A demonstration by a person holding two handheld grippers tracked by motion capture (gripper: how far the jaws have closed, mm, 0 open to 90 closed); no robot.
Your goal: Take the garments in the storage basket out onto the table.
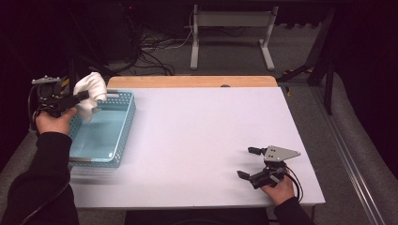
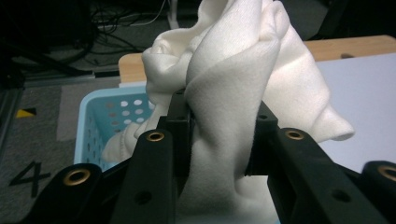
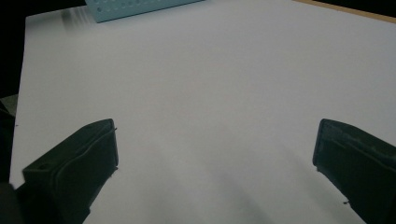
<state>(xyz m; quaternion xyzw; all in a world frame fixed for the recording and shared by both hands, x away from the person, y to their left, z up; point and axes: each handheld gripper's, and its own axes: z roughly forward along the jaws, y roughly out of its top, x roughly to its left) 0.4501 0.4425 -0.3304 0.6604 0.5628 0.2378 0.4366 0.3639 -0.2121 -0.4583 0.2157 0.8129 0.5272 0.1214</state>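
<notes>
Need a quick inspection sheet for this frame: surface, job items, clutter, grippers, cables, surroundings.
Surface: white table with a wooden strip along its far edge, bare in the middle.
Job items: white cloth bunched and lifted over the far end of the light blue basket, which sits at the table's left side.
Clutter: nothing seen.
Grippers: left gripper shut on the cloth; right gripper open, fingers wide apart over bare table at the near right.
Cables: black cable trailing from the right gripper; loose cables on the floor beyond the table.
Surroundings: dark room, grey floor, white desk frame behind.
</notes>
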